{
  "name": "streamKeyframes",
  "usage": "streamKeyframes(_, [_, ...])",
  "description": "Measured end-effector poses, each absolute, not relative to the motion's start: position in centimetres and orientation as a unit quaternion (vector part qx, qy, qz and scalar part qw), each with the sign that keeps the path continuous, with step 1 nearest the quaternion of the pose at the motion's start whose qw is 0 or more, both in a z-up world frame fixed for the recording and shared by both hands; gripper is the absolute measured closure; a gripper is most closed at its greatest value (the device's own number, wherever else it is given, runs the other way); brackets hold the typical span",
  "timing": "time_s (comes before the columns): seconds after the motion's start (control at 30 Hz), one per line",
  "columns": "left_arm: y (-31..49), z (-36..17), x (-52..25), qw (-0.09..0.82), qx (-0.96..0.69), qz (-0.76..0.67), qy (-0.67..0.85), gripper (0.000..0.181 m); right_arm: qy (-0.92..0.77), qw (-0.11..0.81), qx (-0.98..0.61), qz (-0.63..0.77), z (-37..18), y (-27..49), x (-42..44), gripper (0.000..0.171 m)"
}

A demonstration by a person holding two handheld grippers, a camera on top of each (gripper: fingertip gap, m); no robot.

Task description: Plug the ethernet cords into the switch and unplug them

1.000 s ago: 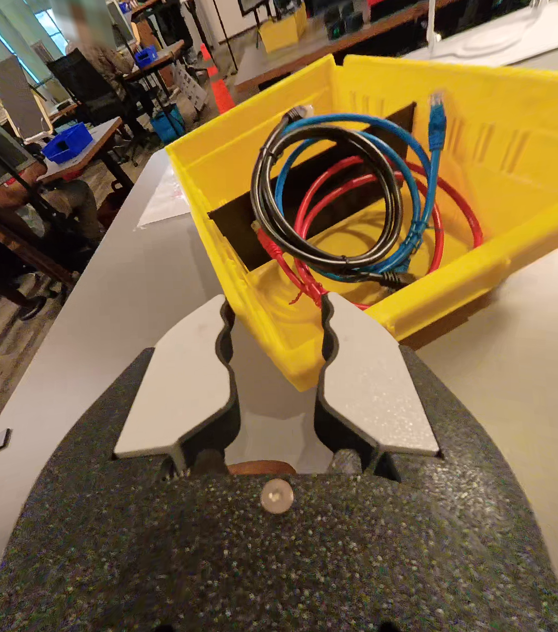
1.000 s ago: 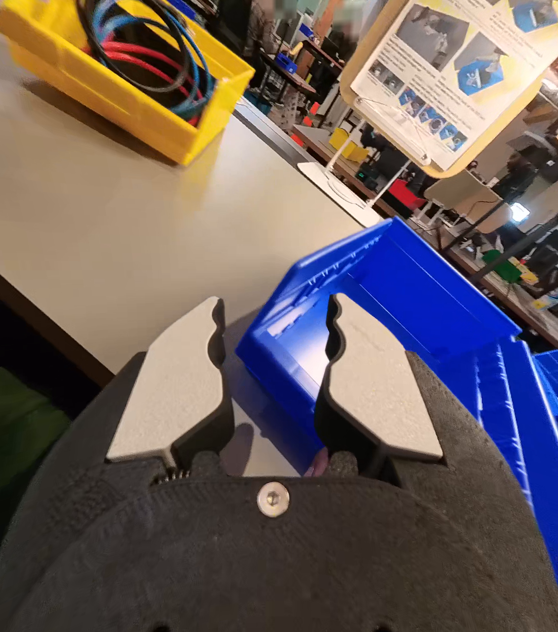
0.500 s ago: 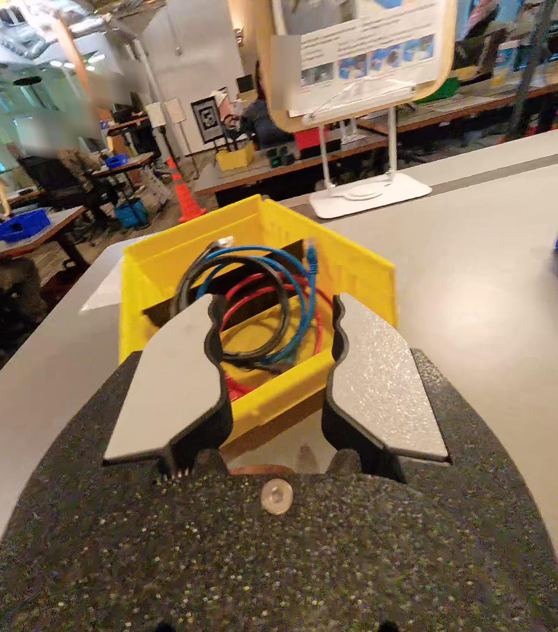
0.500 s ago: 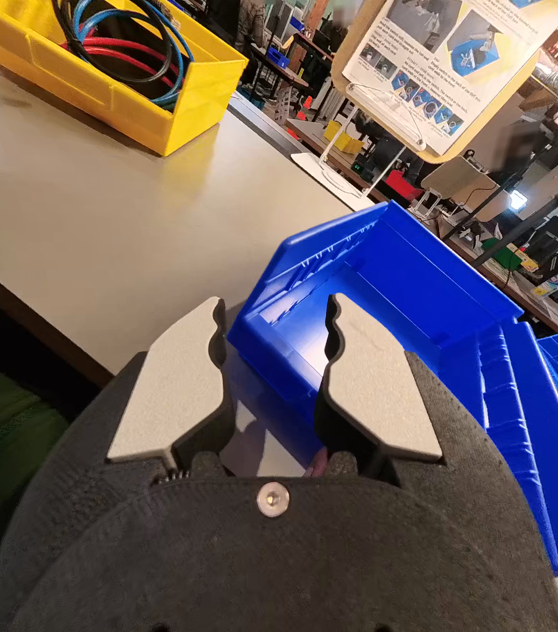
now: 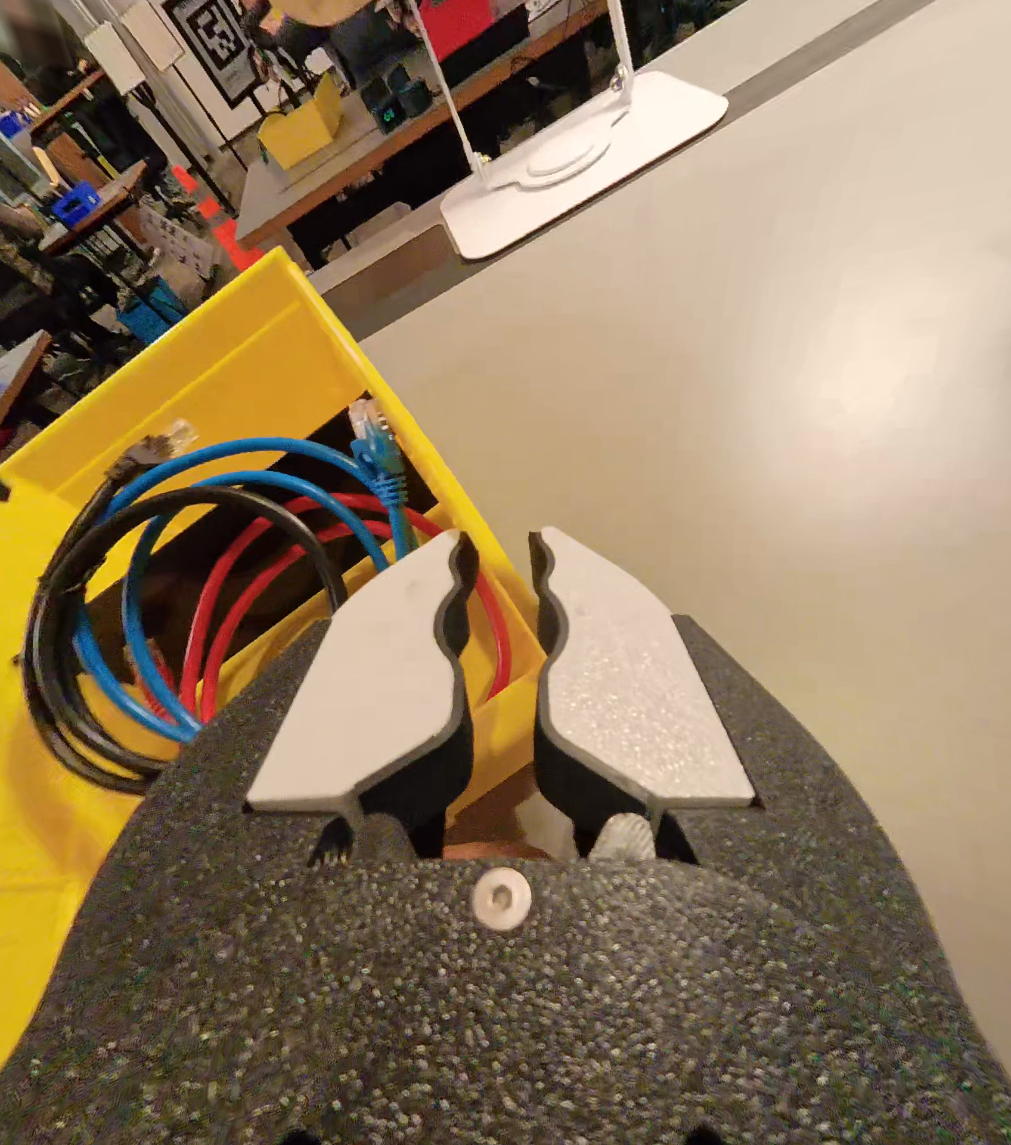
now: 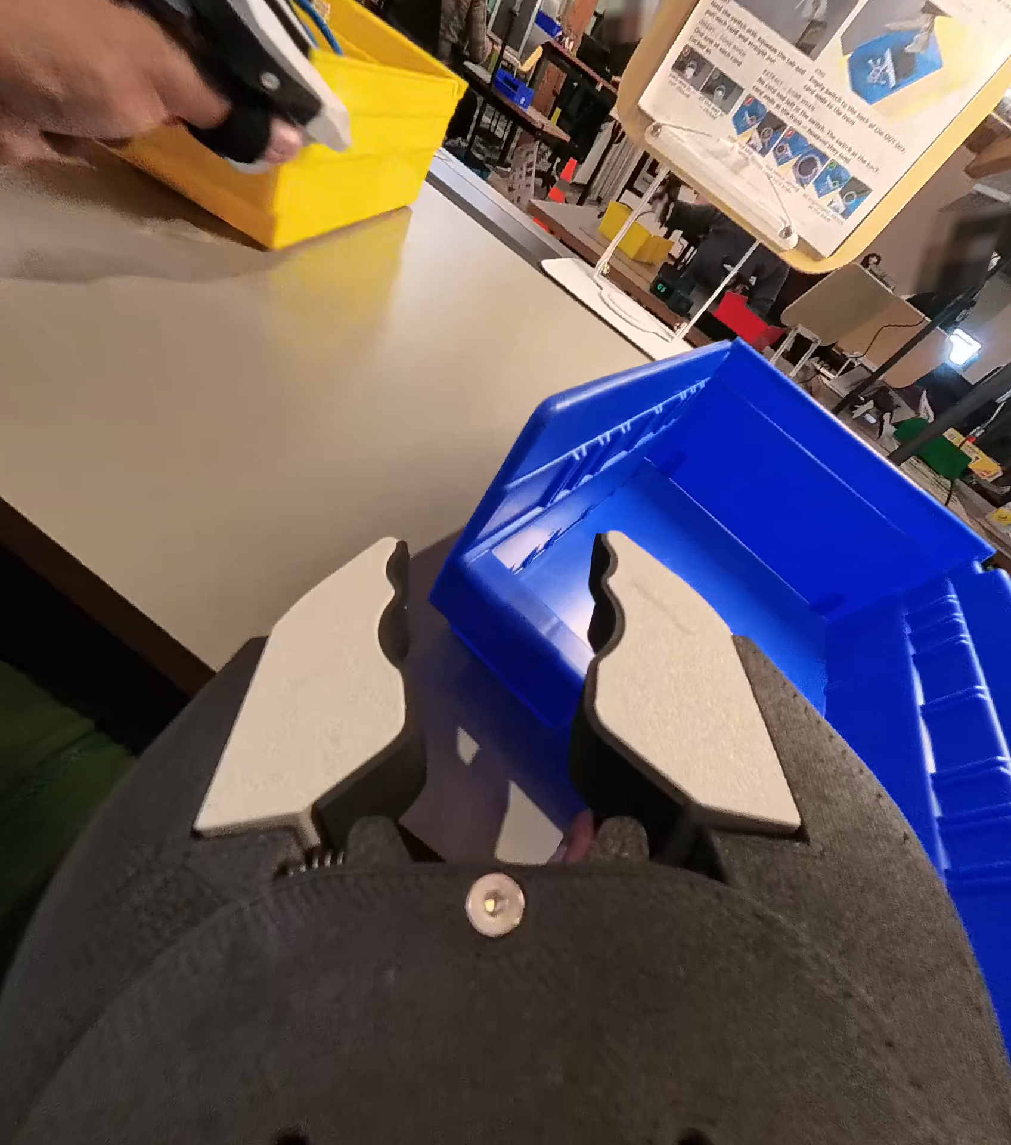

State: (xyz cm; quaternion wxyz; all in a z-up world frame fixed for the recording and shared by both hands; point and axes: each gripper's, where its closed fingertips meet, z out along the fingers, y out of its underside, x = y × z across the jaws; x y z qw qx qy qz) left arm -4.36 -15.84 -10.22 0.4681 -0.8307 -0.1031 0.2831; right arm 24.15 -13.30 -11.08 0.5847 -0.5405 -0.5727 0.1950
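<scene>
a pale grey table [image 5: 800,384] with a dark front edge carries 1 yellow bin [image 5: 230,372] near its left end and 1 blue bin [image 6: 800,495] well apart to the right. a white stand base [image 5: 590,155] sits on the table's far edge, between the 2 bins. more blue bins [image 6: 998,774] touch the blue bin's right side.

The right gripper [image 6: 497,595] is hovering with its jaws apart over the near corner of the blue bin [image 6: 800,495]. Farther off, a hand [image 6: 57,80] is holding the left gripper [image 6: 329,127] at the yellow bin [image 6: 360,179].
</scene>
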Motion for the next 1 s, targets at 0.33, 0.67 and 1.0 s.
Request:
streamKeyframes(0.33, [-28.6,-9.6,-5.2,0.496,-0.796,0.315,-0.142,0.171,-0.576,0.590,-0.535,0.186,-11.0,-13.8,23.7,0.116])
streamKeyframes(0.67, [-37.7,-9.8,-12.6,0.473,-0.781,0.341,-0.225,0.172,-0.586,0.589,-0.529,0.173,-12.1,-13.9,23.1,0.118])
streamKeyframes(1.0, [-39.5,-10.0,-17.7,0.476,-0.777,0.348,-0.220,0.174,-0.585,0.599,-0.520,0.170,-11.8,-13.9,23.0,0.118])
